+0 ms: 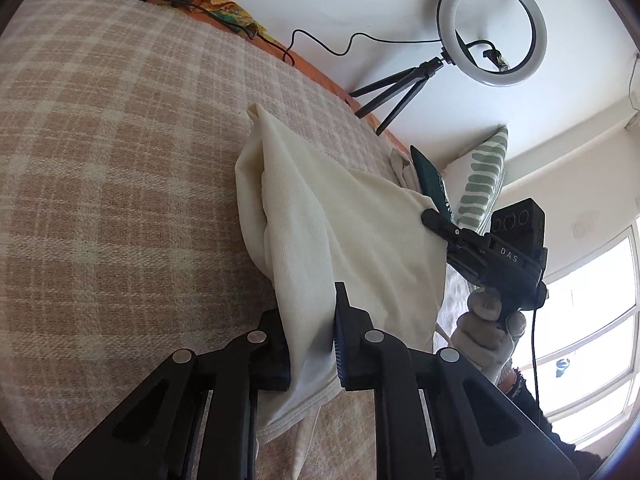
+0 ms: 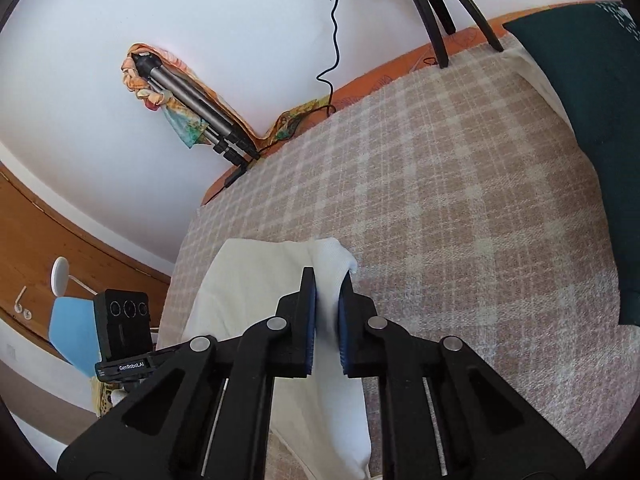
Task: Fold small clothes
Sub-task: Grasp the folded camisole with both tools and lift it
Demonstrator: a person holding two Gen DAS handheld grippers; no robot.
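A cream-white small garment [image 1: 320, 216] lies bunched on the checked beige blanket [image 1: 120, 160], lifted between both grippers. My left gripper [image 1: 310, 312] is shut on a gathered edge of it near the hem. In the left wrist view the right gripper [image 1: 434, 218] pinches the far corner, held by a gloved hand [image 1: 484, 332]. The right wrist view has my right gripper [image 2: 328, 292] shut on a corner of the garment [image 2: 256, 280], which hangs down between the pads. The left gripper's camera body [image 2: 124, 324] shows at the left there.
A ring light on a tripod [image 1: 492, 28] stands at the blanket's far edge, with a cable trailing along it. A green-striped pillow [image 1: 480, 176] and a dark teal cushion [image 2: 592, 120] lie at the bed's end. A folded tripod [image 2: 192, 108] leans on the wall. Bright window [image 1: 592, 320] at right.
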